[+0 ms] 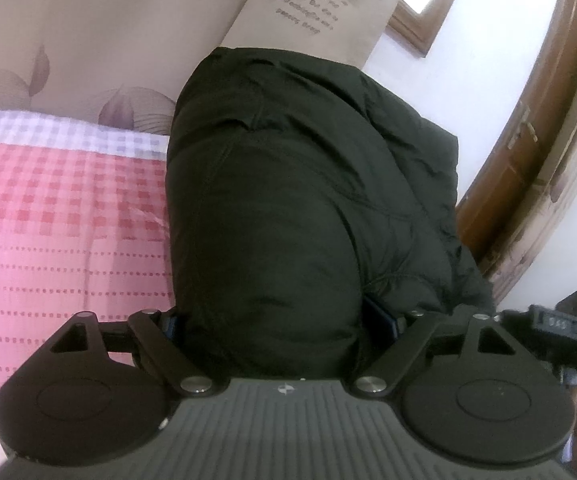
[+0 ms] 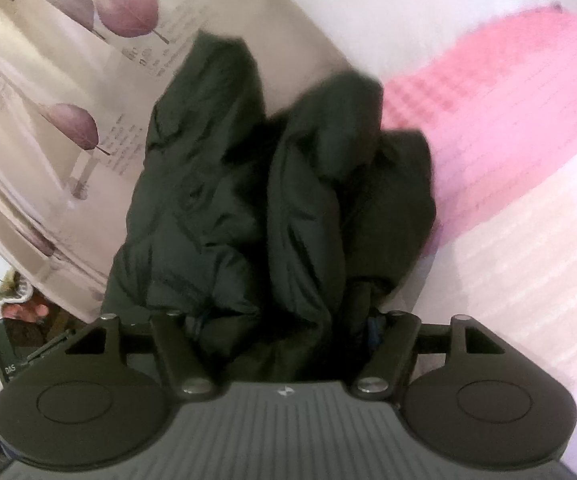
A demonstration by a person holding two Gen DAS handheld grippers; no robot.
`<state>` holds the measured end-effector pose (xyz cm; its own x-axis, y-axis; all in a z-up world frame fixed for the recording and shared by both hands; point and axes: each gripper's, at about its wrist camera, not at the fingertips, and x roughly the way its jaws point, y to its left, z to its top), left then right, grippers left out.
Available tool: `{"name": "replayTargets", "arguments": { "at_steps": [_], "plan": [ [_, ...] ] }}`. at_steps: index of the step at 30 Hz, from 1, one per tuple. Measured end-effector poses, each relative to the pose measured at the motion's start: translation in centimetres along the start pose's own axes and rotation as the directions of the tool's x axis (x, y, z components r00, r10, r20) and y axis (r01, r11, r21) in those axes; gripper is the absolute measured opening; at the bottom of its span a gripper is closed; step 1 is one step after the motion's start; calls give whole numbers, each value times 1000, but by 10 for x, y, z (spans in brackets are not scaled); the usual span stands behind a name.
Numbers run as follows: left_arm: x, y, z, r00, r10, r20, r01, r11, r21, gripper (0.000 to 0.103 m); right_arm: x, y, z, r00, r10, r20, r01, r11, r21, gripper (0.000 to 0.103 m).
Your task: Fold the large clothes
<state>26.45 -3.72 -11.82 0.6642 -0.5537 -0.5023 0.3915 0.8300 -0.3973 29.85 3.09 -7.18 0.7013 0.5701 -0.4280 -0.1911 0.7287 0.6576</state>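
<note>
The left gripper [image 1: 276, 320] clamped a thick fold of the dark puffer jacket [image 1: 288, 184] above the pink checked bedspread [image 1: 60, 216]. The right gripper [image 2: 284, 320] gripped bunched jacket fabric too.

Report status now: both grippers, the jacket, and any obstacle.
Left gripper clamped on dark jacket. Right gripper clamped on it too. Jacket bunched above pink bedspread. No obstacle seen.

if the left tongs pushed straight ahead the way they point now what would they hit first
The dark puffy jacket: the left tongs already have a thick fold of it bunched between their fingers, so it fills their path. Beyond it hangs the leaf-print curtain, though depth is unclear.
</note>
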Motion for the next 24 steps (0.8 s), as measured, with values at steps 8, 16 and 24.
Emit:
{"name": "replayTargets", "arguments": {
  "at_steps": [8,16,24],
  "plan": [
    [-14,3,-1,999,23,23,-23,999,-31,83,24,131,23,977,-141,159,177,955,-238,74],
    [-61,-21,6,976,34,217,-44,998,45,81,73,231,87,986,40,159,56,831,-553,74],
    [-43,-55,31,963,-100,248,82,993,81,86,149,195,112,987,-162,-23,77,585,-807,43]
  ]
}}
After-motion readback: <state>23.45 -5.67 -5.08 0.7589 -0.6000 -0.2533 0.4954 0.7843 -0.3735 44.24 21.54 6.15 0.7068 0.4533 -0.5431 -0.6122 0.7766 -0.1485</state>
